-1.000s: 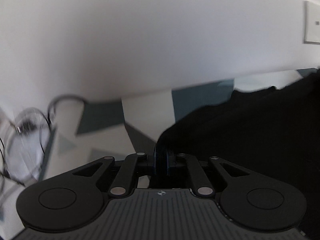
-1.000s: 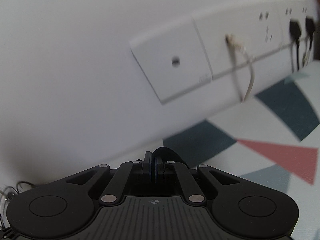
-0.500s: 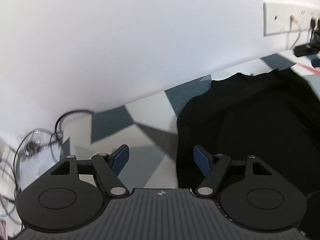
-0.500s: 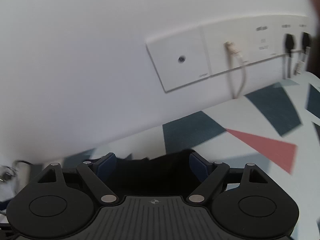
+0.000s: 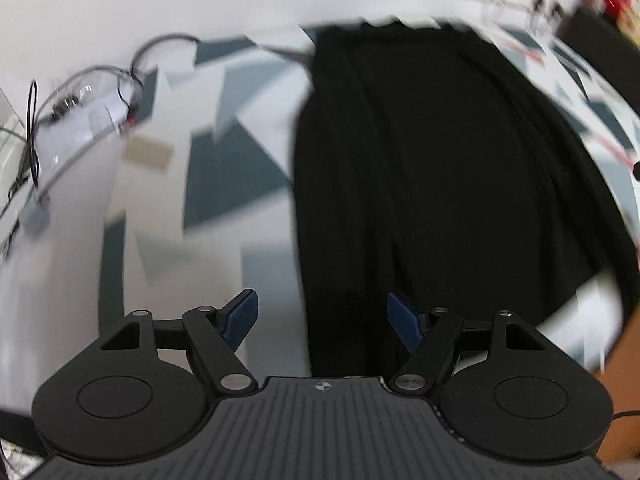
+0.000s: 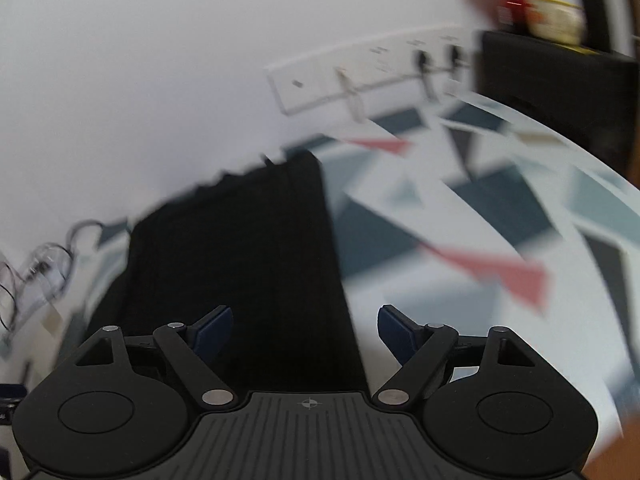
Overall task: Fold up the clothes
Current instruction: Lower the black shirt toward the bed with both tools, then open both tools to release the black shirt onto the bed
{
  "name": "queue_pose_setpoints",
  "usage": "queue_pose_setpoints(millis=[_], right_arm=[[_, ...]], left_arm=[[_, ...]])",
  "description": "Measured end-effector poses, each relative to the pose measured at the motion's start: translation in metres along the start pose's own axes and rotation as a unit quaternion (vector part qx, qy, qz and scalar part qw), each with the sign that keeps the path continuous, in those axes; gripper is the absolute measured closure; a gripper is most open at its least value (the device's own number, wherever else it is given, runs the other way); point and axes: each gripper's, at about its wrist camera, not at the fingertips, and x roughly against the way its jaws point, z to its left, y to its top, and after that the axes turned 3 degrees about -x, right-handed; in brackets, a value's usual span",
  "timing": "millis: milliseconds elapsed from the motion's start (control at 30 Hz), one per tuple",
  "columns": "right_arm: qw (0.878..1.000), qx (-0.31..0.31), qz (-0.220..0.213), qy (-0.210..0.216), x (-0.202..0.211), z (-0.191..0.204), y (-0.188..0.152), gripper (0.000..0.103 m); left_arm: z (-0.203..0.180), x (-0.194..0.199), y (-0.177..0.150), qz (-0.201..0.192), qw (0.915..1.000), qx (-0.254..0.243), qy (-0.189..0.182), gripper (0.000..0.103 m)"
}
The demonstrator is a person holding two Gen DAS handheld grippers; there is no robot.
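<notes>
**Black cloth lies long and flat, both jaws spread above it**

The black garment lies flat on the worktop, which has a cloth with grey, white and red triangles. The garment is a long strip. Its long way runs from near the grippers to the white wall at the back. Its far end lies near the wall.

The left gripper has its jaws spread wide and holds nothing. The left edge of the garment runs between its blue pads, so most of the garment lies ahead and to the right of it. The right gripper is spread wide too and is empty. The right edge of the garment runs between its pads, so the garment lies ahead and to the left. Each gripper is over its own near corner, and neither looks closer.

A second ago both jaws were pressed shut on black cloth, close to the wall. Half a second ago they opened. Now both have pulled back, and the whole strip shows. The pictures are blurry.

A power strip is on the wall, and loose cables lie at the left.
</notes>
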Motion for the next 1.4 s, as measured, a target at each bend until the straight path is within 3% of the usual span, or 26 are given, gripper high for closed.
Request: queue_pose_setpoints(millis=[133, 233, 333, 400, 567, 600, 633, 667, 700, 733, 767, 800, 967, 1167, 1400], right_arm=[[0.997, 0.057, 0.043, -0.033, 0.019, 0.01, -0.065, 0.025], [0.995, 0.068, 0.052, -0.058, 0.024, 0.012, -0.084, 0.025], [0.994, 0.074, 0.055, -0.063, 0.018, 0.014, -0.087, 0.028], [0.993, 0.078, 0.058, -0.064, 0.014, 0.016, -0.088, 0.042], [0.992, 0.088, 0.064, -0.068, 0.003, 0.019, -0.09, 0.042], [0.992, 0.083, 0.065, -0.065, 0.003, 0.018, -0.091, 0.046], [0.993, 0.077, 0.063, -0.063, 0.005, 0.015, -0.091, 0.049], [0.994, 0.072, 0.06, -0.061, 0.007, 0.011, -0.09, 0.057], [0.994, 0.067, 0.057, -0.059, 0.008, 0.006, -0.089, 0.068], [0.995, 0.063, 0.054, -0.057, 0.009, 0.001, -0.087, 0.074], [0.996, 0.051, 0.052, -0.056, 0.011, -0.005, -0.086, 0.086], [0.997, 0.035, 0.05, -0.056, 0.011, -0.012, -0.085, 0.088], [0.995, -0.052, 0.025, -0.079, 0.021, -0.042, -0.066, 0.091], [0.99, -0.101, -0.055, -0.08, 0.034, -0.05, -0.017, 0.091], [0.981, -0.148, -0.11, -0.054, 0.003, -0.044, 0.058, 0.091]], left_arm=[[-0.017, -0.003, -0.037, 0.023, 0.9991, -0.035, 0.003, 0.027], [-0.021, -0.002, -0.047, 0.019, 0.9992, -0.034, -0.001, 0.022], [-0.023, -0.002, -0.048, 0.022, 0.9992, -0.032, -0.01, 0.022], [-0.024, -0.004, -0.047, 0.027, 0.999, -0.025, -0.025, 0.022], [-0.027, -0.011, -0.048, 0.028, 0.9983, -0.003, -0.052, 0.014], [-0.027, -0.01, -0.049, 0.026, 0.9982, 0.001, -0.053, 0.016], [-0.026, -0.007, -0.049, 0.021, 0.9985, 0.0, -0.051, 0.028], [-0.025, -0.004, -0.049, 0.015, 0.9988, -0.002, -0.047, 0.048], [-0.022, -0.001, -0.049, 0.013, 0.9989, 0.0, -0.045, 0.062], [-0.018, 0.002, -0.049, 0.014, 0.9989, 0.005, -0.043, 0.098], [-0.014, 0.004, -0.049, 0.015, 0.999, 0.009, -0.042, 0.097], [-0.007, 0.006, -0.049, 0.017, 0.9985, 0.025, -0.046, 0.097], [0.03, 0.016, -0.046, 0.001, 0.9917, 0.126, -0.028, 0.097], [0.047, 0.04, -0.025, -0.061, 0.9845, 0.162, 0.026, 0.098], [0.05, 0.072, 0.052, -0.159, 0.9689, 0.185, 0.041, 0.098]])
